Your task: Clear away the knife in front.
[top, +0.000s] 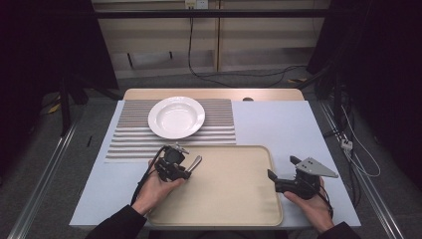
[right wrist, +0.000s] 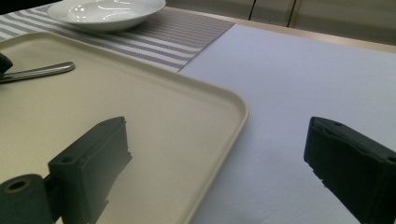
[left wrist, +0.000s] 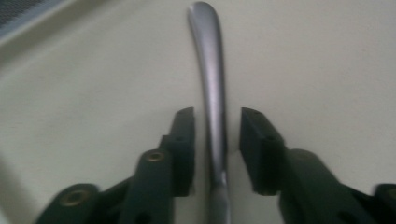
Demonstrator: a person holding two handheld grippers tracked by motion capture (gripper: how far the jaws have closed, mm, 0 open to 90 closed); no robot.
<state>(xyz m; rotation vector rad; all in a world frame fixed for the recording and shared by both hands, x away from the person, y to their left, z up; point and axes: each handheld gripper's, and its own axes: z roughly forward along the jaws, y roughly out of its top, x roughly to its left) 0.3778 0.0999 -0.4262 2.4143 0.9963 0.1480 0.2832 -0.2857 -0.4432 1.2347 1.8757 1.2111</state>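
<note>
Cutlery, by its slim metal handle (left wrist: 210, 70) probably a spoon or fork though the head end is hidden, lies on the beige tray (top: 234, 199) near its upper left corner, and the left gripper (left wrist: 217, 135) sits over it with its fingers (left wrist: 184, 140) parted on either side of the handle, a gap showing on each side so they do not press it. The right gripper (top: 281, 167) rests at the tray's right edge over the pale surface (top: 278, 124), fingers (right wrist: 93, 158) wide apart and holding nothing, while a white plate (top: 176, 117) sits on the striped mat (top: 219, 129) beyond the tray.
</note>
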